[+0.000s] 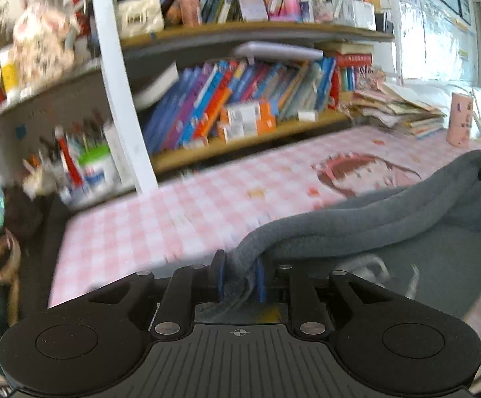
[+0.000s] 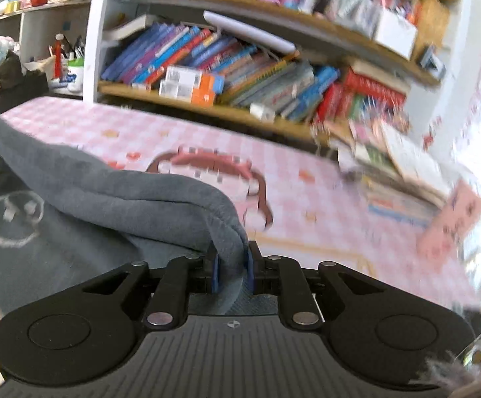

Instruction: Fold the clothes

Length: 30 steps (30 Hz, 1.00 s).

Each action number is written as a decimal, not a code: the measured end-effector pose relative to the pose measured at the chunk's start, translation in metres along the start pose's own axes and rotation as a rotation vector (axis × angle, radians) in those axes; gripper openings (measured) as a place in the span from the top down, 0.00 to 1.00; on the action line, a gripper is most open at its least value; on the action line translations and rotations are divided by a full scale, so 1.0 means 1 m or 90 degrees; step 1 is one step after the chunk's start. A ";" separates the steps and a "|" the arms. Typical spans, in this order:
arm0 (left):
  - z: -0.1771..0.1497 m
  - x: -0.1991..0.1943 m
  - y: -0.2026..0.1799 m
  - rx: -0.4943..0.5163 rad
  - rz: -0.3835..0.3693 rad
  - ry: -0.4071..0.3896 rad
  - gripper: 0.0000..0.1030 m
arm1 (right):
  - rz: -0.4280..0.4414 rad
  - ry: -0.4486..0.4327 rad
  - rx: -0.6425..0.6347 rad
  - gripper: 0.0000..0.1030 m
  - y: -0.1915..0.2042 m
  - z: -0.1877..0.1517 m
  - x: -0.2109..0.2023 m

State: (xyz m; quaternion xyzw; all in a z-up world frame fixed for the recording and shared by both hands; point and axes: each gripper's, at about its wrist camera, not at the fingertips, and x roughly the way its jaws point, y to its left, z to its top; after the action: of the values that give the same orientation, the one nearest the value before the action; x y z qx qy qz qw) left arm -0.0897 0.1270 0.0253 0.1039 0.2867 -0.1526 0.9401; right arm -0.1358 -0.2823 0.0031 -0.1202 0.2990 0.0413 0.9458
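A dark grey garment point(image 1: 389, 225) with a white print lies on the pink checked tablecloth point(image 1: 174, 212). My left gripper point(image 1: 239, 275) is shut on a bunched edge of it, lifted above the table. In the right wrist view the same grey garment point(image 2: 107, 192) stretches off to the left, and my right gripper point(image 2: 232, 268) is shut on another folded edge of it. The held edge runs taut between both grippers. The white round print point(image 2: 10, 219) shows on the lower layer.
A bookshelf point(image 1: 240, 106) full of books runs along the table's far side. A pile of papers and books point(image 1: 399, 109) and a pink carton point(image 1: 461, 119) stand at the far right. Pen pots point(image 1: 84, 165) stand at the left end.
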 end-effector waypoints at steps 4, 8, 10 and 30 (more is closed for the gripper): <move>-0.031 -0.011 0.004 -0.061 -0.019 0.045 0.77 | -0.008 0.023 0.031 0.79 0.010 -0.014 -0.016; -0.058 -0.025 0.016 -0.158 -0.033 0.075 0.68 | -0.005 0.050 0.074 0.76 0.013 -0.025 -0.027; -0.070 -0.032 0.024 -0.223 -0.041 0.084 0.60 | 0.003 0.063 0.115 0.74 0.011 -0.030 -0.031; -0.144 -0.002 0.095 -0.896 -0.126 0.015 0.50 | 0.083 0.187 0.568 0.48 -0.018 -0.045 -0.051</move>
State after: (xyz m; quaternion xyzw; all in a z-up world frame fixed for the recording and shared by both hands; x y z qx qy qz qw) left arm -0.1311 0.2562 -0.0804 -0.5527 0.3358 -0.0149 0.7626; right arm -0.2001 -0.3119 0.0006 0.3120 0.4250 -0.0493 0.8483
